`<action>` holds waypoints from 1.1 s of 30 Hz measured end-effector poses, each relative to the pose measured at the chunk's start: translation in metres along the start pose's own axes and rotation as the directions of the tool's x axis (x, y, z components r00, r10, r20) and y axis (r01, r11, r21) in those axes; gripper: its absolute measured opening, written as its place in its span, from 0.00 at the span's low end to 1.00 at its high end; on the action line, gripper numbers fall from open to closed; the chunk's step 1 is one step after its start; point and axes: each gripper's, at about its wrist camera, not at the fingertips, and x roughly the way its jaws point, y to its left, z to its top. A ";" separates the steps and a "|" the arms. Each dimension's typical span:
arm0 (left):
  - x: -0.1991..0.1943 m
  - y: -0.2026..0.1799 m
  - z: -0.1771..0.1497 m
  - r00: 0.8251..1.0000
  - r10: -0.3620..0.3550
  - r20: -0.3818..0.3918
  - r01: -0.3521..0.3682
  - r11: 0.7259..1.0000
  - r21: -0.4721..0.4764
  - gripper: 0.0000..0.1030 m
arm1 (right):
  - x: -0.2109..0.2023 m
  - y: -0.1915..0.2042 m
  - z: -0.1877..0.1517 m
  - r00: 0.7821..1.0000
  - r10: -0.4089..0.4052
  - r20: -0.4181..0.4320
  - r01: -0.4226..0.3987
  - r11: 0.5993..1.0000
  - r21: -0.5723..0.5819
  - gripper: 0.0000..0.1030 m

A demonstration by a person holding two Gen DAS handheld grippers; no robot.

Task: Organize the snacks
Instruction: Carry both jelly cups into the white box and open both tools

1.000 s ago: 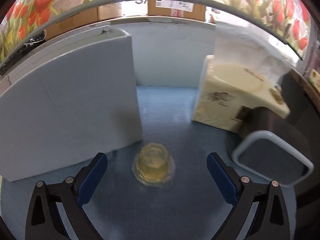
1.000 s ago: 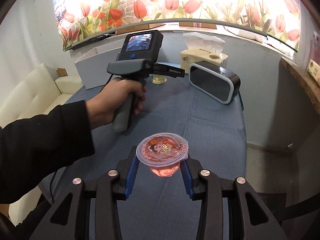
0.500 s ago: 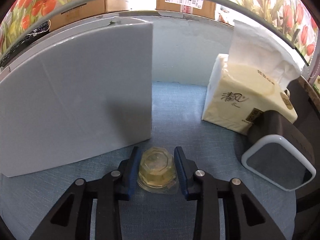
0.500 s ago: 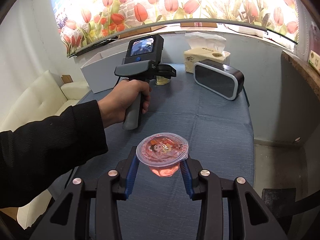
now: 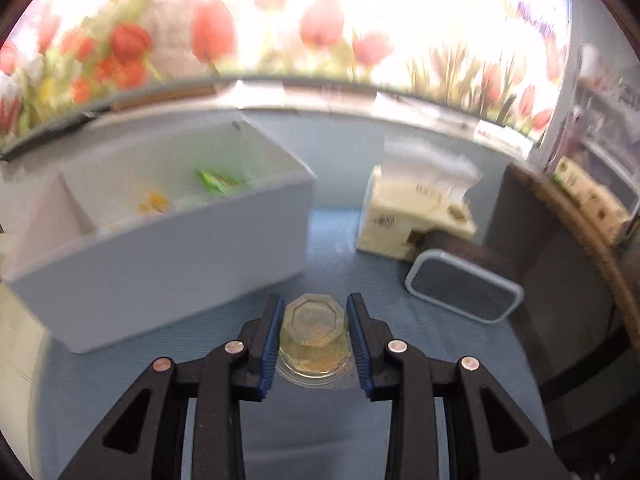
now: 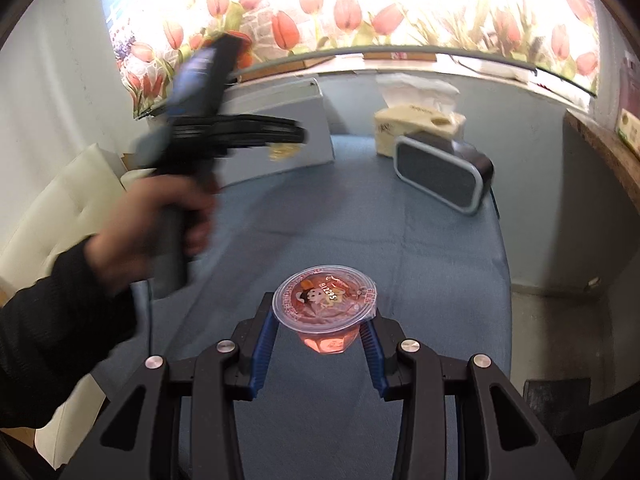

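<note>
Blue cloth covers the table (image 6: 448, 248); at its far side the white box (image 5: 168, 240) stands open-topped, blurred packets lying inside. Left gripper (image 5: 314, 340) is clamped on the yellow jelly cup (image 5: 314, 332), above the cloth, near the box. Right gripper (image 6: 320, 336) is clamped on the red jelly cup (image 6: 325, 312), above the table's near end.

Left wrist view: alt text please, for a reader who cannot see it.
The left gripper is shut on a yellow jelly cup, held upside down above a blue tablecloth. Behind it, blurred, stand an open white box, a tissue box and a speaker.
</note>
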 end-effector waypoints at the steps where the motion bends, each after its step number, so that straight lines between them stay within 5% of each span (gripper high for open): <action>1: -0.019 0.008 0.004 1.000 -0.002 0.012 0.003 1.000 -0.004 0.35 | 0.002 0.004 0.007 1.000 0.002 0.006 -0.002 1.000 -0.009 0.42; 8: -0.111 0.056 0.027 0.995 0.038 0.091 -0.037 0.999 -0.016 0.35 | 0.020 0.038 0.071 0.994 0.065 0.086 -0.058 0.995 -0.083 0.42; 14: -0.136 0.099 0.046 0.992 0.068 0.106 -0.067 0.998 -0.015 0.35 | 0.046 0.081 0.145 0.989 0.099 0.111 -0.081 0.984 -0.162 0.42; 25: -0.078 0.157 0.106 0.995 0.062 0.075 -0.057 0.997 -0.060 0.35 | 0.120 0.113 0.262 0.991 0.085 0.101 -0.065 0.980 -0.190 0.42; 33: -0.008 0.183 0.127 0.997 0.075 0.005 -0.075 0.994 -0.078 0.35 | 0.178 0.099 0.303 0.996 0.057 0.074 -0.046 0.989 -0.138 0.42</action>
